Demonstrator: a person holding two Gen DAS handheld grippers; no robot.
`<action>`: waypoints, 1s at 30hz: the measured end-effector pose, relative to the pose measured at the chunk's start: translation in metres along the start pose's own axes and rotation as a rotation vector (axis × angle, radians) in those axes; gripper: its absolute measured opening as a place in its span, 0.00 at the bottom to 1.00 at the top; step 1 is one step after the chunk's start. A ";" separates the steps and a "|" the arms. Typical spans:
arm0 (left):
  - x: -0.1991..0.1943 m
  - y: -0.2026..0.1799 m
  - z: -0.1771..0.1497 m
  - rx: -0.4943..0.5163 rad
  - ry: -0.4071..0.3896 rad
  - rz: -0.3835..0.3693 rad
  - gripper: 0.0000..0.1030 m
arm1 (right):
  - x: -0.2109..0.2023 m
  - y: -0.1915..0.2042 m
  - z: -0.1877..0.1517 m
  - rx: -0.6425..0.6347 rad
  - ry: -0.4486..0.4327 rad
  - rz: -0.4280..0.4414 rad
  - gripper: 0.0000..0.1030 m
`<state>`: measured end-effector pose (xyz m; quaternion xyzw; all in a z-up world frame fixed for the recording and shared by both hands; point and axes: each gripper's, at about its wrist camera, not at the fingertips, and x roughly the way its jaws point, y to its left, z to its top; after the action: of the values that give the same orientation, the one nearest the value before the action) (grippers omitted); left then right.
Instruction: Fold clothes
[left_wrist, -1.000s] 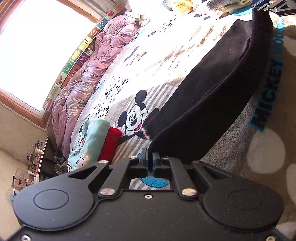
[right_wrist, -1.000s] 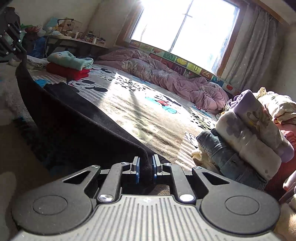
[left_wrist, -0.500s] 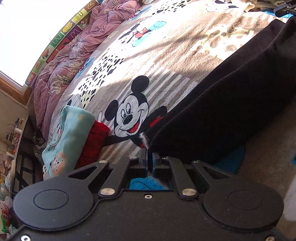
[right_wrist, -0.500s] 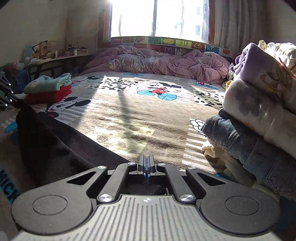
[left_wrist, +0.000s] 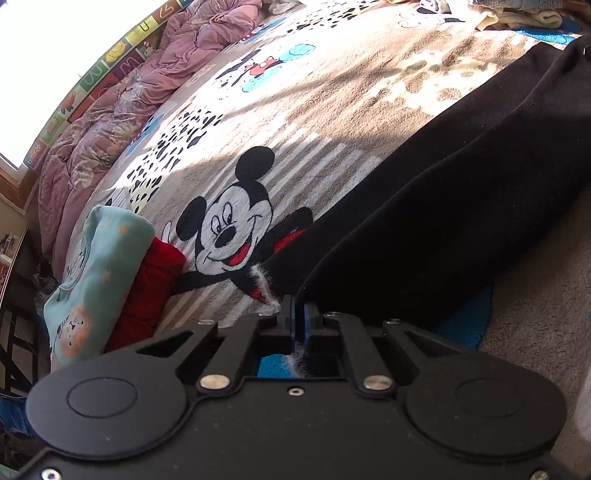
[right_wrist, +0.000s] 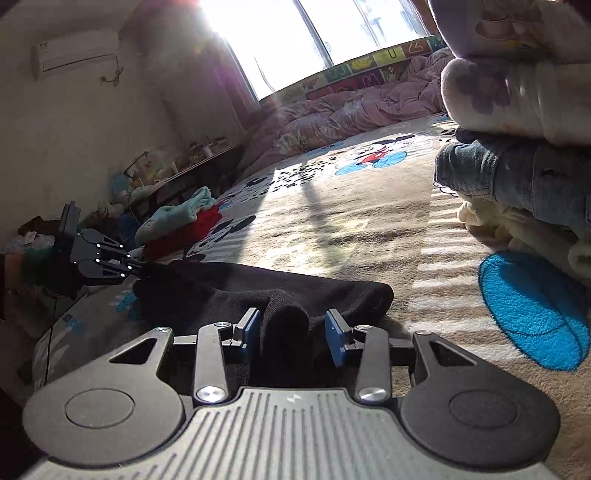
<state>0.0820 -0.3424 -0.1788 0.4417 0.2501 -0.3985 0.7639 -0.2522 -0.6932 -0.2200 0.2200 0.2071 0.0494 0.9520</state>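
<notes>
1. Left wrist view: my left gripper (left_wrist: 298, 319) sits at lower centre of the frame, its blue-padded jaws pressed together on a corner of the black garment (left_wrist: 443, 206) — a wisp of white fuzz shows at the pinch.
2. From that pinch the black garment runs toward the upper right of the frame as a long folded band lying on the Mickey Mouse blanket (left_wrist: 332, 122).
3. At the left edge of the same view, a folded teal garment (left_wrist: 96, 280) is stacked with a folded red garment (left_wrist: 147, 295), just beside the printed Mickey face.
4. A rumpled pink quilt (left_wrist: 122, 110) lies along the upper left, under the window.
5. Right wrist view: my right gripper (right_wrist: 291, 336) has its jaws apart, the blue pads standing either side of a raised fold of the black garment (right_wrist: 258, 291) — neither pad visibly presses the cloth.
6. In this view the garment lies flat across the lower middle of the frame, with my left gripper (right_wrist: 136, 271) at its far end, mid left.
7. A pile of clothes (right_wrist: 517, 147), denim among pale fleece, fills the upper right.
</notes>
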 end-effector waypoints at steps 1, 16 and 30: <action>-0.003 0.003 0.002 -0.014 -0.007 -0.009 0.04 | -0.002 0.001 0.000 0.002 -0.011 0.015 0.21; 0.015 0.046 0.050 -0.222 -0.047 -0.054 0.04 | 0.025 -0.045 0.027 0.314 -0.135 -0.010 0.18; 0.058 0.059 0.037 -0.333 0.057 -0.122 0.03 | 0.036 -0.063 0.018 0.385 -0.165 -0.094 0.17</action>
<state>0.1649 -0.3796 -0.1755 0.3045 0.3605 -0.3845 0.7934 -0.2120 -0.7502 -0.2458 0.3912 0.1440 -0.0538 0.9074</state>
